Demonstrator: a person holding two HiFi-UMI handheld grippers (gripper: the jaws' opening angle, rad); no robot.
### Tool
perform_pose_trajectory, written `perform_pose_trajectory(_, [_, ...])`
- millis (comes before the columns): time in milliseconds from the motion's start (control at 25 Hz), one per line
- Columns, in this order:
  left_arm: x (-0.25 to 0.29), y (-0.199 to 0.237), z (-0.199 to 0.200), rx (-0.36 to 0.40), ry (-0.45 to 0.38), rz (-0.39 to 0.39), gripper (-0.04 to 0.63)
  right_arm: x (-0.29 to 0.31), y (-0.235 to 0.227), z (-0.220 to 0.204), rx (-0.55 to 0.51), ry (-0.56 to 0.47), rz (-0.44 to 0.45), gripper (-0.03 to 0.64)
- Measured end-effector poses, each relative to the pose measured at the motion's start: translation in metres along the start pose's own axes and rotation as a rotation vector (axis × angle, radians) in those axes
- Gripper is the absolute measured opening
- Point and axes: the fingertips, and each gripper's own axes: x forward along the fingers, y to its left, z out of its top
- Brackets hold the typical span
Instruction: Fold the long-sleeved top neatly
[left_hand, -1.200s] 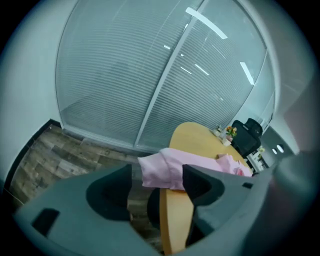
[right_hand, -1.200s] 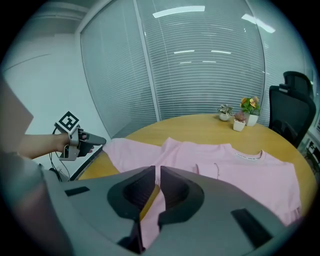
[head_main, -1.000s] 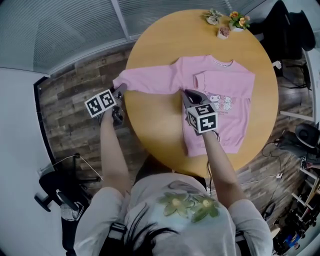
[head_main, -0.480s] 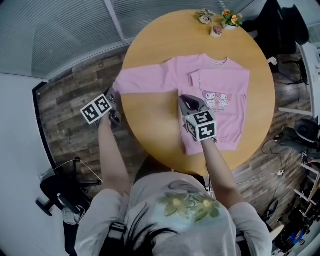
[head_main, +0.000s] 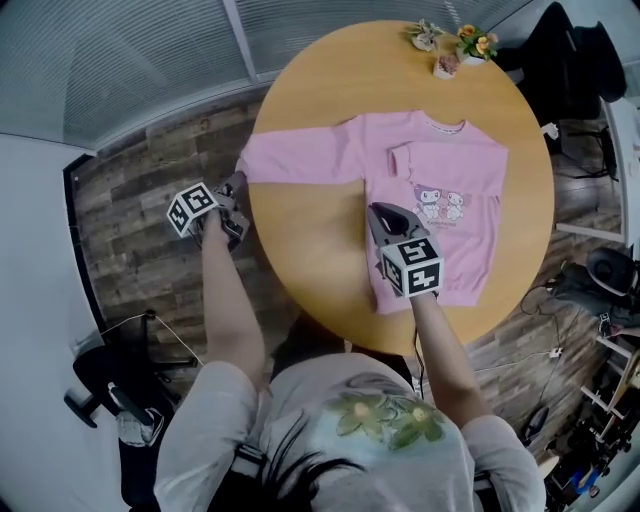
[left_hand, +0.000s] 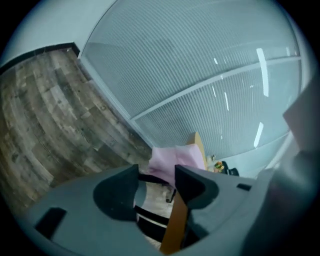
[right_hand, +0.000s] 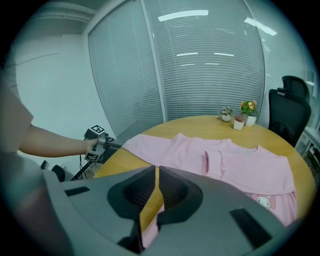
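Here, a pink long-sleeved fabric top (head_main: 440, 170) is lying on a round wooden surface (head_main: 320, 250). The left claw (head_main: 238, 187) has just been opening and is hovering empty by the outstretched cuff (head_main: 248, 160). The right claw (head_main: 384, 212) is sitting pressed together at the top's side edge.

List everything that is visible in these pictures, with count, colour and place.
long-sleeved top: one, pink, flat on the table, one sleeve folded in, one stretched to the edge.
table: one, light wood, round, centre.
potted plants: three, small, green, table's far edge.
office chair: one, black, right of the table.
floor: dark wood planks, around the table.
left gripper: one, grey, by the sleeve end; jaws have just been opening, nothing between.
right gripper: one, grey, shut, at the top's side edge.
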Motion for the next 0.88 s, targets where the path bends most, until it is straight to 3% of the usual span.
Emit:
perform_pose_trajectory(200, [0.013,0.003,0.008,-0.233,-0.028,-0.211,0.209,0.012,0.017,-0.007,-0.010,0.019,0.022,0.034])
perform_pose_trajectory(280, [0.020,0.000,0.005,-0.285,-0.003,-0.286,0.209,0.016,0.022,-0.009,-0.019,0.025,0.027,0.034])
perform_pose_trajectory(360, [0.024,-0.001,0.005,-0.301,0.002,-0.306,0.201,0.019,0.025,-0.008,-0.028,0.029,0.030,0.034])
perform_pose_trajectory(480, [0.016,-0.005,0.014,-0.255,-0.060,-0.282,0.049,0.022,0.029,-0.006,-0.033,0.027,0.034,0.034])
perform_pose_trajectory(720, [-0.022,-0.034,0.036,-0.103,-0.166,-0.278,0.041,0.015,0.032,0.001,-0.035,0.012,0.037,0.034])
perform_pose_trajectory(880, [-0.049,-0.071,0.049,0.044,-0.218,-0.280,0.040,0.007,0.029,0.006,-0.024,-0.007,0.027,0.034])
